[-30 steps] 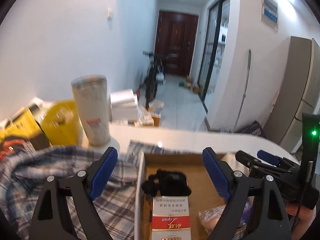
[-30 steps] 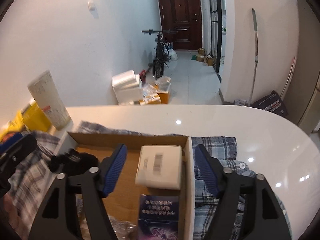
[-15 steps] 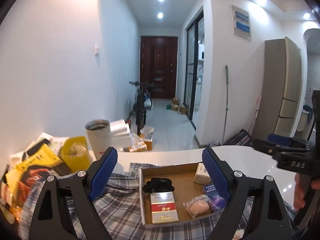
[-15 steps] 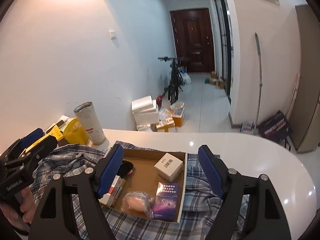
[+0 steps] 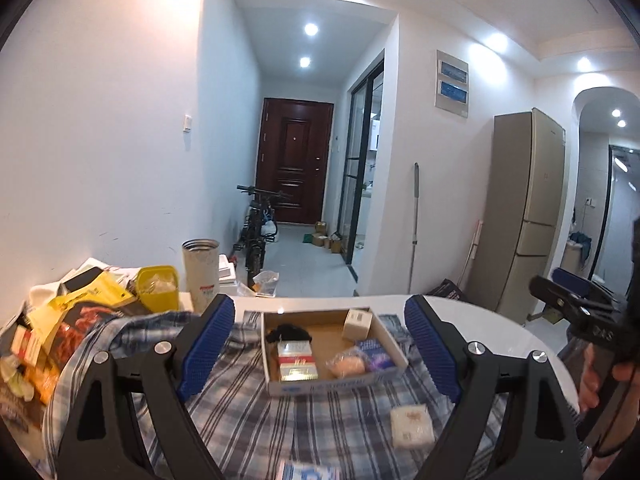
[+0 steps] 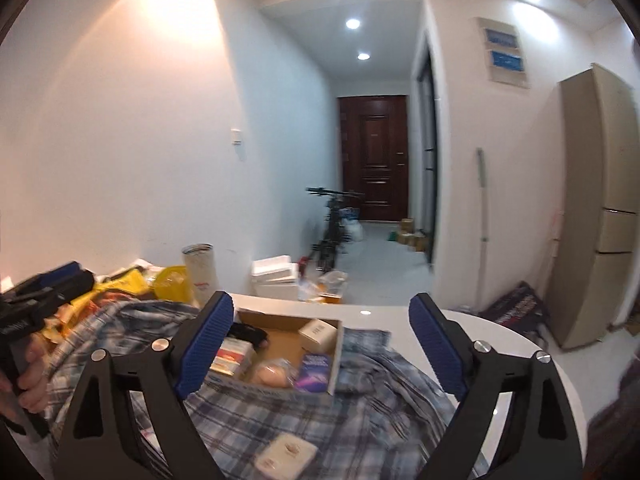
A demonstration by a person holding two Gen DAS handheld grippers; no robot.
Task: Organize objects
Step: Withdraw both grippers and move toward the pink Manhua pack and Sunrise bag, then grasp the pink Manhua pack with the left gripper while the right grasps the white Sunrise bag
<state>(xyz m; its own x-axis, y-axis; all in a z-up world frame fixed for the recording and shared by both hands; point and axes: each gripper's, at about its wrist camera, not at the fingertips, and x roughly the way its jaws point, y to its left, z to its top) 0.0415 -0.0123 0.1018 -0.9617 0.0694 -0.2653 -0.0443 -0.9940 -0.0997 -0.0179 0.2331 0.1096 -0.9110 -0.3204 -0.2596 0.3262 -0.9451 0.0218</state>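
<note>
Left claw (image 5: 320,344) wide apart, empty, right claw (image 6: 322,344) likewise

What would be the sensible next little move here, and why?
Probably lower the right gripper, open and empty, toward the white packet lying loose on the plaid cloth. The cardboard box already holds several items, and this packet lies outside it.
</note>
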